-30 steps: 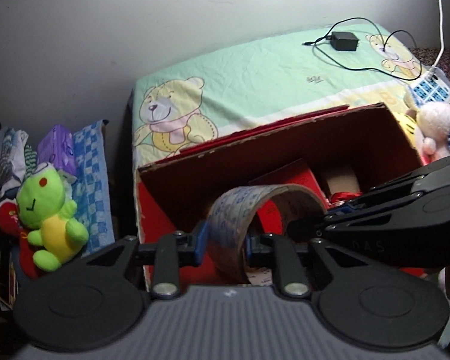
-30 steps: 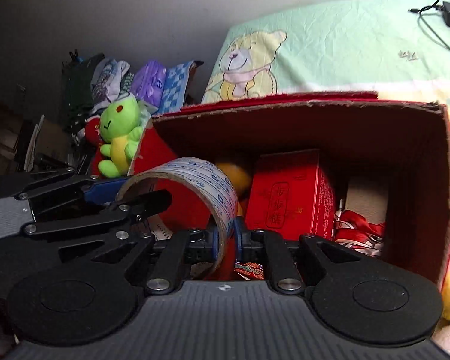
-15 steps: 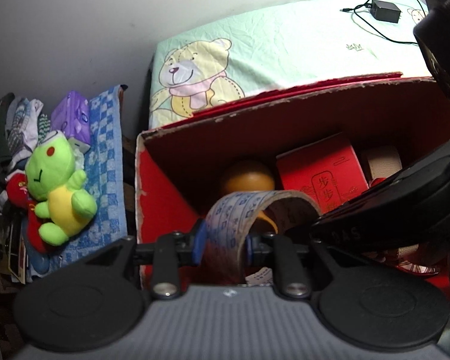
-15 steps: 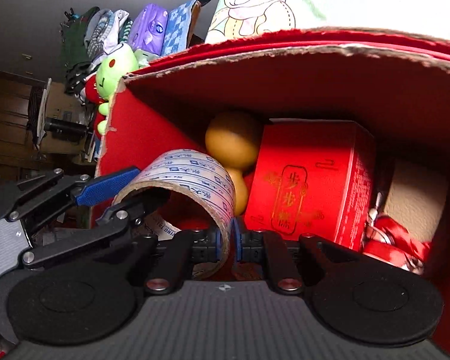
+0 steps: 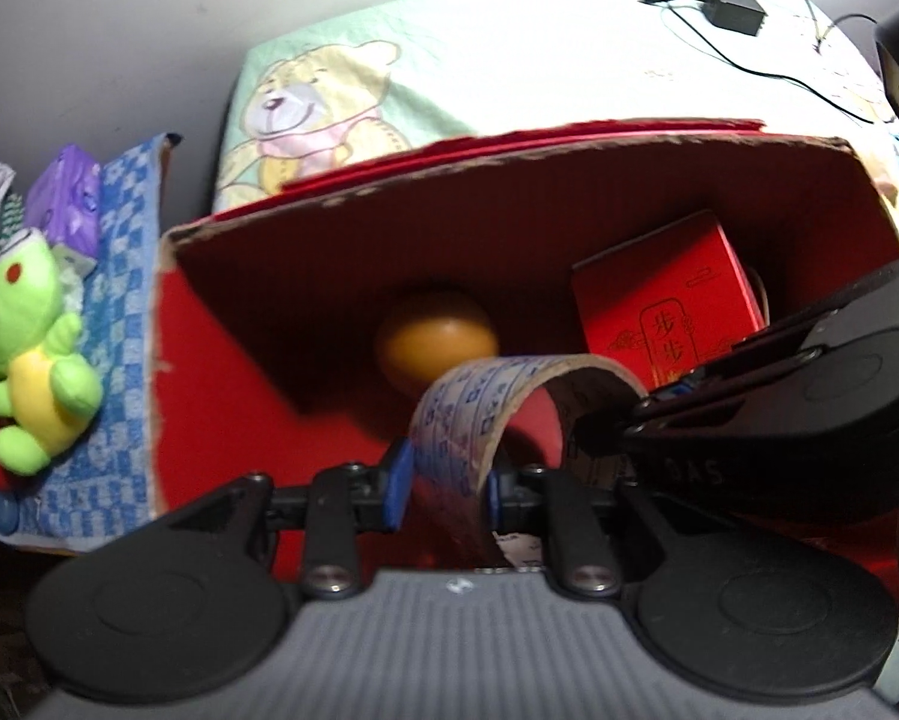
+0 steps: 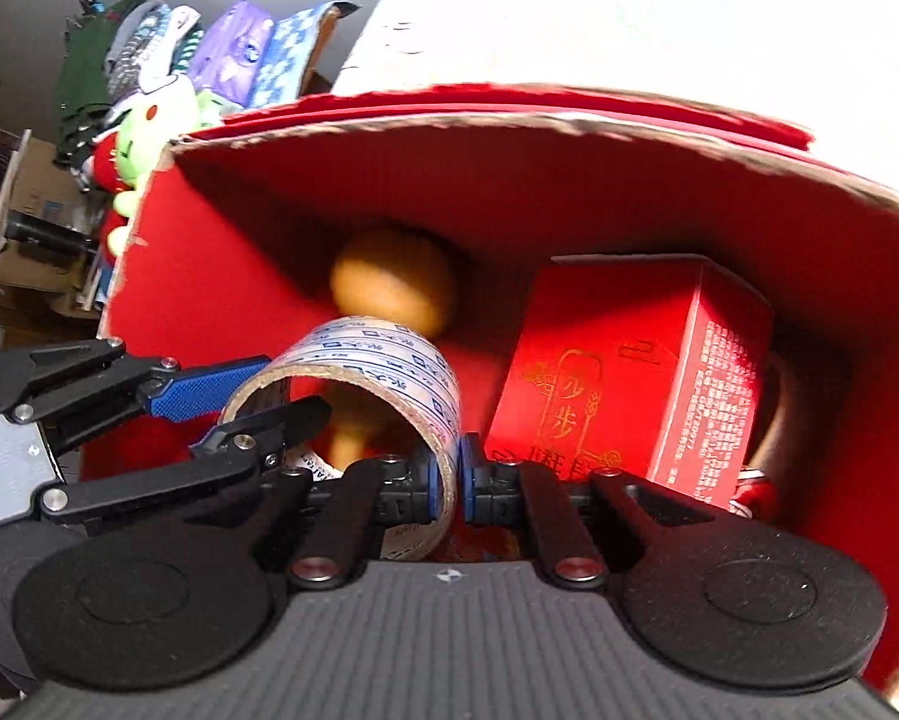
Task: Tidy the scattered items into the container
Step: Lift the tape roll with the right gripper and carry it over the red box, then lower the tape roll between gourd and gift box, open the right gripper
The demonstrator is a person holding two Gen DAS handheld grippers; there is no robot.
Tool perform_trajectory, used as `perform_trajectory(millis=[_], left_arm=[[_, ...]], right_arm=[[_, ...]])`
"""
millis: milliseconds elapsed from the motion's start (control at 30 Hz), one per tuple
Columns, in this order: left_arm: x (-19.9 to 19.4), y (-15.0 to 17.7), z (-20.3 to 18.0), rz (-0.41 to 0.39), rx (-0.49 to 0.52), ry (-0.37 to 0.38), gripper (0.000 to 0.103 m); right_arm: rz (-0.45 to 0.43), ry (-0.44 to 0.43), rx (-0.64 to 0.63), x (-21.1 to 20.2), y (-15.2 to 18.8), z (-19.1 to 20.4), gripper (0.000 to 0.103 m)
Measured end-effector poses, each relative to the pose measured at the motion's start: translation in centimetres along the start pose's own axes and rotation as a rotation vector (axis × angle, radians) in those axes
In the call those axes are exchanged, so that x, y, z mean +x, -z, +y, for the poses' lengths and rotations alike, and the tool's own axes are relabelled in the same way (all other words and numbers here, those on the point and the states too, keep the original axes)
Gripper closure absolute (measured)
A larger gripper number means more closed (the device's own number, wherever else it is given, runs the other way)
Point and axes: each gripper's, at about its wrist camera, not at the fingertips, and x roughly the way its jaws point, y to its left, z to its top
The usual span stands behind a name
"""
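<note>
Beside the bed (image 5: 509, 60), both the left gripper (image 5: 446, 483) and right gripper (image 6: 458, 480) clamp the tape roll (image 6: 389, 378) over the red box (image 6: 221, 276), seemingly steadying it for release inside.

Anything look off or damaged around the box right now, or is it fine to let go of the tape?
Nothing serious. Both the left tool and right tool pinch the same tape roll over the open red box, which is unusual. The box's top edge is ragged, bare cardboard showing. A green plush toy lies outside it.
</note>
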Motion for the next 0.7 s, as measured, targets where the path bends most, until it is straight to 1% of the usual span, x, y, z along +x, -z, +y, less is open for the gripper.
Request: perform_trajectory(millis=[133,200,300,367,467,533,633,700], left_arm=[[-0.1,-0.6,-1.2,-0.026,0.061,0.013,0.089],[0.2,-0.8,-1.1,-0.023,0.083,0.025,0.089],[0.9,-0.8,-0.2,-0.006,0.088,0.063,0.089],[1.6,-0.7,0.6,0.015,0.085,0.099,0.089],[3.3,-0.5,1.8,0.083,0.044,0.161,0.089],[4.1,-0.3,2.3,0.113,0.023,0.182,0.089],[5.3,0.1,2.0,0.153,0.033,0.168,0.089],[5.6,0.0,1.7,0.157,0.042,0.151,0.089]], right_arm=[[-0.021,0.022,0.027,-0.8,0.2,-1.0,0.098],[-0.023,0.034,0.036,-0.6,0.1,-1.2,0.1],[-0.015,0.061,0.034,-0.2,-0.1,-0.5,0.098],[-0.009,0.085,0.016,0.1,-0.3,0.2,0.096],[0.01,0.126,-0.013,0.9,-0.6,1.1,0.094],[0.021,0.142,-0.023,1.2,-0.9,1.6,0.093],[0.043,0.158,-0.045,1.9,-1.3,2.2,0.092],[0.037,0.186,-0.057,2.5,-1.6,2.6,0.093]])
